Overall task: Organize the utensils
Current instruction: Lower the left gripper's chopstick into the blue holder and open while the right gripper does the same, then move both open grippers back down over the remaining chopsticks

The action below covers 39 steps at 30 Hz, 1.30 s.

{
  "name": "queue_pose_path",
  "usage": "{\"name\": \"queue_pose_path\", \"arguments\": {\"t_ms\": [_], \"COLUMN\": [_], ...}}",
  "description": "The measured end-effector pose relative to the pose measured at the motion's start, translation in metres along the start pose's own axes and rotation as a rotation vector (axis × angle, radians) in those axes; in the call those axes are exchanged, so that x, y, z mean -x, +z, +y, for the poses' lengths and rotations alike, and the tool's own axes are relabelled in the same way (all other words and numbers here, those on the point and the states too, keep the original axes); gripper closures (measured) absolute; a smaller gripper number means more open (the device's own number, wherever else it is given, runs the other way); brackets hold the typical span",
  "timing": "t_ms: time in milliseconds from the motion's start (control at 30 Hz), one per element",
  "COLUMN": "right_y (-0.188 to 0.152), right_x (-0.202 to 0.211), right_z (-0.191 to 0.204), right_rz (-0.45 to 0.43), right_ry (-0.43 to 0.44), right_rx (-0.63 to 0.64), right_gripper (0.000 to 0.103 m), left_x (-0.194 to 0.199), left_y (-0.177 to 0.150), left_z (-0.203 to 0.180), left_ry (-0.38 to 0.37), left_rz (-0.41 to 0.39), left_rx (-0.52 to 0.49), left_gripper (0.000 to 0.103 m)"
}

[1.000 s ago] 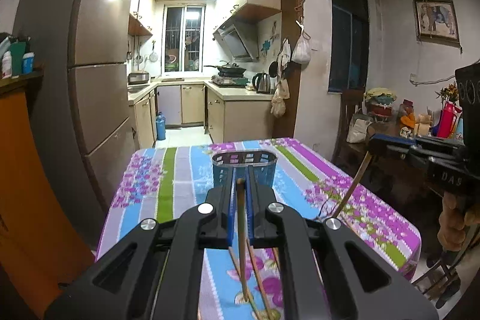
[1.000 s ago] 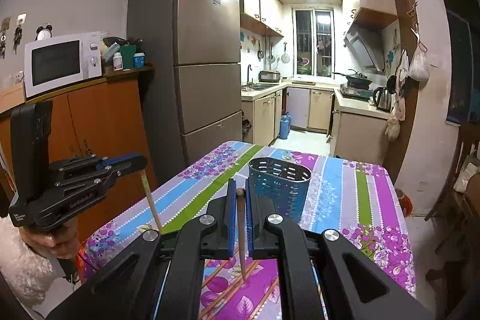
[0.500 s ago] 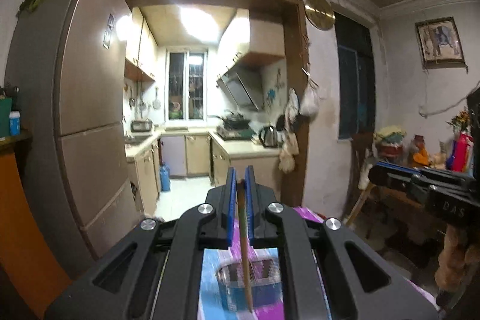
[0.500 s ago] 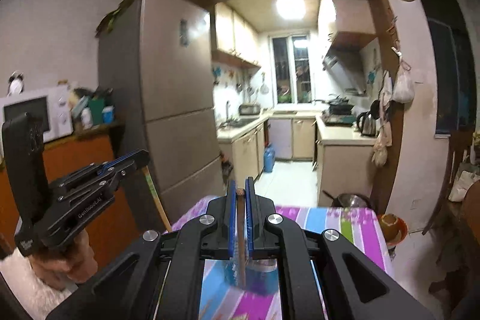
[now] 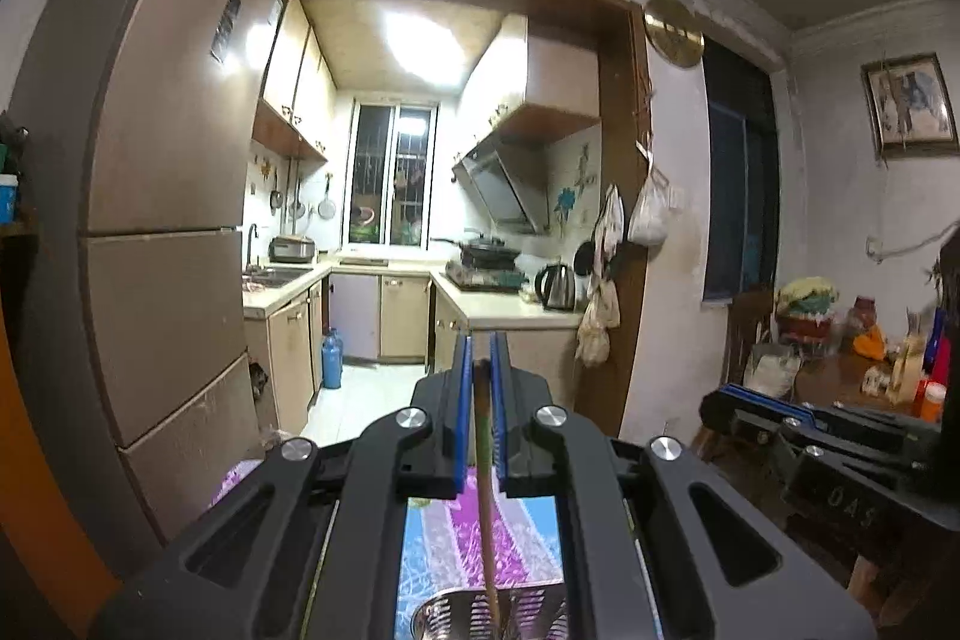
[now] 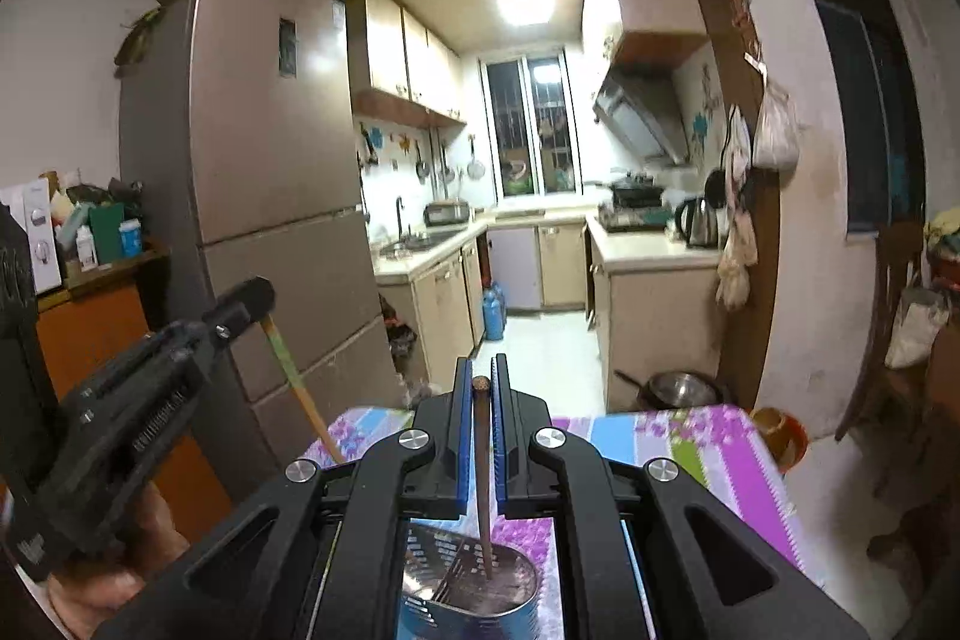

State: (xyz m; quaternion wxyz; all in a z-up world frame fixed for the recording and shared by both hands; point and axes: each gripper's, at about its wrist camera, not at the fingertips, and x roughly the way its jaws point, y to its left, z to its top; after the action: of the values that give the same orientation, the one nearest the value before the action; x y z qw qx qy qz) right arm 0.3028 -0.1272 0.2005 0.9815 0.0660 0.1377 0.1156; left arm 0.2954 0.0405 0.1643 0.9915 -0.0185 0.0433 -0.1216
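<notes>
My left gripper (image 5: 479, 346) is shut on a light wooden chopstick (image 5: 485, 508) that hangs down from its blue pads. The chopstick's lower end is over the perforated utensil holder (image 5: 444, 619) at the frame's bottom. My right gripper (image 6: 479, 370) is shut on a dark brown chopstick (image 6: 482, 460), whose lower tip reaches inside the blue holder (image 6: 480, 619). The holder stands on the floral striped tablecloth (image 6: 690, 436). In the right wrist view the left gripper (image 6: 258, 295) shows at the left with its chopstick (image 6: 294, 382) slanting down. The right gripper (image 5: 720, 400) shows at the right of the left wrist view.
A tall fridge (image 6: 258, 196) and an orange cabinet (image 6: 90, 340) stand left of the table. The kitchen doorway lies ahead. A metal bowl (image 6: 678, 388) sits on the floor beyond the table's far edge. A cluttered side table (image 5: 852, 364) and a chair (image 6: 894, 316) are at the right.
Both grippers have moved forward over the table and risen slightly, each carrying its chopstick. The holder, earlier ahead of the fingers, now sits below them at the frames' bottom.
</notes>
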Motion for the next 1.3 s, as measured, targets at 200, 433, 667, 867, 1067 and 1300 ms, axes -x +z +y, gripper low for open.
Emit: {"name": "queue_pose_path", "arguments": {"t_ms": [200,433,667,867,1067,1300], "right_y": [-0.030,-0.051,-0.045,-0.037,-0.051,-0.106], "right_x": [-0.022,-0.030,0.000,0.067,0.158,0.257], "right_z": [0.008,0.021,0.021,0.012,-0.002,-0.017], "right_rz": [0.066,0.130,0.112,0.077,0.038,0.034], "right_ry": [0.003,-0.002,0.010,0.052,0.125,0.162], "right_rx": [0.010,0.048,0.047,0.034,0.038,0.061], "right_gripper": [0.096,0.095,0.078,0.078,0.077,0.063], "left_x": [-0.021,-0.026,0.002,0.063,0.143,0.235], "left_y": [-0.035,-0.060,-0.046,-0.025,-0.026,-0.059], "left_z": [0.006,0.013,0.028,0.043,0.045,0.044], "left_ry": [0.007,0.044,0.068,0.078,0.069,0.102], "left_rz": [0.068,0.125,0.100,0.017,-0.023,-0.022], "left_rx": [0.002,0.001,0.016,0.029,0.008,-0.077], "left_gripper": [0.098,0.098,0.096,0.096,0.096,0.081]}}
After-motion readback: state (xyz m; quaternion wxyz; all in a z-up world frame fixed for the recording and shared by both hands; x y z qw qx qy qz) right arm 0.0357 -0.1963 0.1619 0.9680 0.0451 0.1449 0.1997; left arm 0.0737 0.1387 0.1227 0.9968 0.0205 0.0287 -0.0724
